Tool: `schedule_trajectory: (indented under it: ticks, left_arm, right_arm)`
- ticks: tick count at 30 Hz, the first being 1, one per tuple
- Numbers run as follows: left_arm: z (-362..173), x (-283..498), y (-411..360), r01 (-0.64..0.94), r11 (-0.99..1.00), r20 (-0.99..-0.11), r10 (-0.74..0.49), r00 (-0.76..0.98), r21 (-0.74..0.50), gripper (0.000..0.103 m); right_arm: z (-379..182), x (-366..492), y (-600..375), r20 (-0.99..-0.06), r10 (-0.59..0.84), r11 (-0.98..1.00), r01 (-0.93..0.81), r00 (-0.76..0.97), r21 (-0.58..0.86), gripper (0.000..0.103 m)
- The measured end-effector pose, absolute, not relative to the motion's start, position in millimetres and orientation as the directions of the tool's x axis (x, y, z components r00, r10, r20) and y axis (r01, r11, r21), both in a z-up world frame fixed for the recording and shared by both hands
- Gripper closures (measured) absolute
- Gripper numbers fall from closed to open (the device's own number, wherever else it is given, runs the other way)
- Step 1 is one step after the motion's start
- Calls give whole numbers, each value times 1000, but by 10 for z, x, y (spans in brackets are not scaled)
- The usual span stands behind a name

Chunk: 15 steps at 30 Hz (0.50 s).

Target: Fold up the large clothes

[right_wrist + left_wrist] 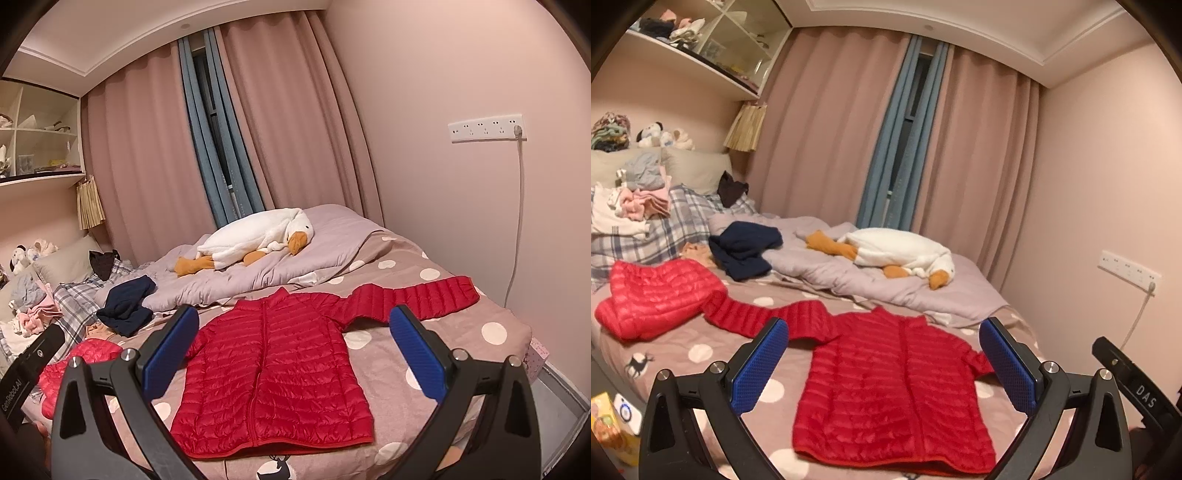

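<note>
Two red puffer garments lie on the polka-dot bed (436,275): one red jacket (273,373) spread flat at lower centre, a second red jacket (653,295) crumpled at left. Both the left gripper (882,365) and the right gripper (293,354) hover above it, jaws wide apart, empty. One plush goose (258,238) rests mid-frame.

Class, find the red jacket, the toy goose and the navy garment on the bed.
red jacket (273,373): right wrist view, chest beside the zip.
toy goose (251,236): right wrist view, white body.
navy garment (744,249): left wrist view, its middle.

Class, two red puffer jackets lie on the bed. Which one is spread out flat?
The red jacket directly below both open grippers lies flat, zipped, sleeves outstretched; the other red jacket, towards the pillows, is crumpled.
</note>
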<state>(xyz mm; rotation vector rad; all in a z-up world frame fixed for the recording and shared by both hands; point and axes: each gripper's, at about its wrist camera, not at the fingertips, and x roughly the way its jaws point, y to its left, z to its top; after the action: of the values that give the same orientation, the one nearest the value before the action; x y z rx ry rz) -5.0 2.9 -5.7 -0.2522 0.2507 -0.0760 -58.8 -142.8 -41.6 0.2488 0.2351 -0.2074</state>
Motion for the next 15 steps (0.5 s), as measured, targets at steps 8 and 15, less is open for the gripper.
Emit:
schedule_trajectory:
  ticks: [8,15]
  left_arm:
    - [-79,-81,13,69,967,-226,-126,966,-247,1]
    - [-71,-80,12,72,966,-231,-131,964,-248,1]
  right_arm:
    - [-411,-572,-1387,-254,-159,953,216,954,214,0]
    - [-408,-559,-1374,-253,-158,955,212,954,205,0]
